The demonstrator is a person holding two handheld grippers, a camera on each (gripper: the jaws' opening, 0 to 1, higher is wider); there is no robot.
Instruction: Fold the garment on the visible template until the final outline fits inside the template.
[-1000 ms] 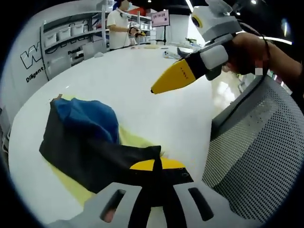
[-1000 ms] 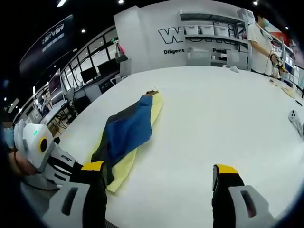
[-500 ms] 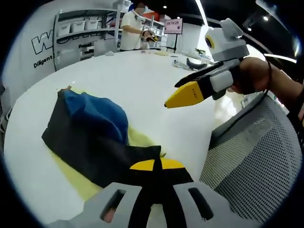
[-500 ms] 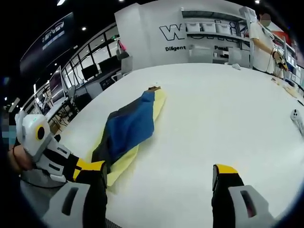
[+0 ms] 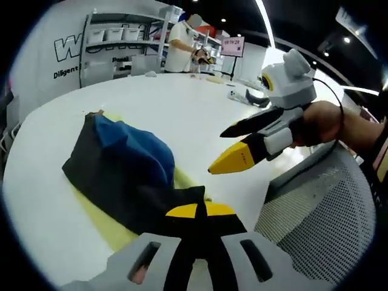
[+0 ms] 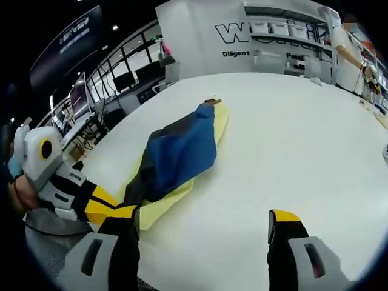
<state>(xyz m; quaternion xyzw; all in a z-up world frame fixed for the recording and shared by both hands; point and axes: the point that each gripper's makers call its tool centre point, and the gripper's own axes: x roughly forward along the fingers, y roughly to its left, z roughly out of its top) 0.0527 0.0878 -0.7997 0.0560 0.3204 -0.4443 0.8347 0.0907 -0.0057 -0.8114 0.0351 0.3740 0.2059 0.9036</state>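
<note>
Plainly, the garment [image 5: 124, 176], black with a blue inner part, lies folded into a long narrow bundle on the pale yellow template [image 5: 103, 221], which sits on the white table [image 5: 182, 109] near the edge closest to the person. Yellow shows along the bundle's long sides and at both ends, so most of the cloth lies within the outline; whether every bit does cannot be told.

In the left gripper view the left gripper [image 5: 200, 212] has its yellow-tipped jaws pressed together on the near black corner of the garment, at the end of the template by the table edge. In the right gripper view it appears at the lower left [image 6: 106, 206], its tip at that same end of the bundle [image 6: 176, 157], over the template [image 6: 160, 206].

The right gripper [image 6: 203, 221] has its jaws spread wide over bare table [image 6: 291, 139], holding nothing. Seen from the left gripper view, it [image 5: 233, 145] hangs above the table beside the bundle, held by a hand [image 5: 321, 124], jaws apart.

A grey mesh chair back [image 5: 321, 218] stands at the near table edge. Beyond the far edge, shelving [image 5: 115, 45] carries white bins [image 5: 115, 34]; their contents cannot be seen. A person in white [image 5: 182, 45] stands there.
</note>
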